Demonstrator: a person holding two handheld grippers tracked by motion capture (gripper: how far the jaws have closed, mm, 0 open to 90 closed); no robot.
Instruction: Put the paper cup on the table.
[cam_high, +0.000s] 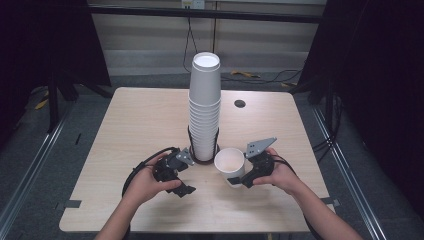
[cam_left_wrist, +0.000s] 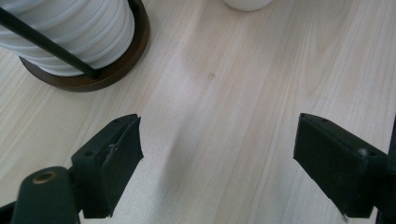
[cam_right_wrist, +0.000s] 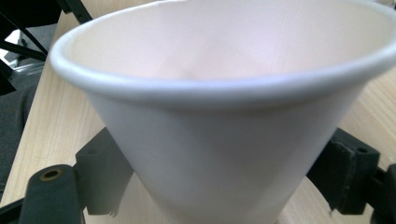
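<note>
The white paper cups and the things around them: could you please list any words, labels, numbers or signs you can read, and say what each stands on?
No text can be read.
Single white paper cup between the right gripper's jaws: plain, no print.
Tall stack of white paper cups in a dark round holder: plain.
Light wooden table: unmarked.
Small pale plate on the far wall: too small and blurred to read.

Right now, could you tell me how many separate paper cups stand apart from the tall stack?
1: a single cup stands upright on the table, right of the stack, between the right gripper jaws. The stack may hide others behind it.
</note>
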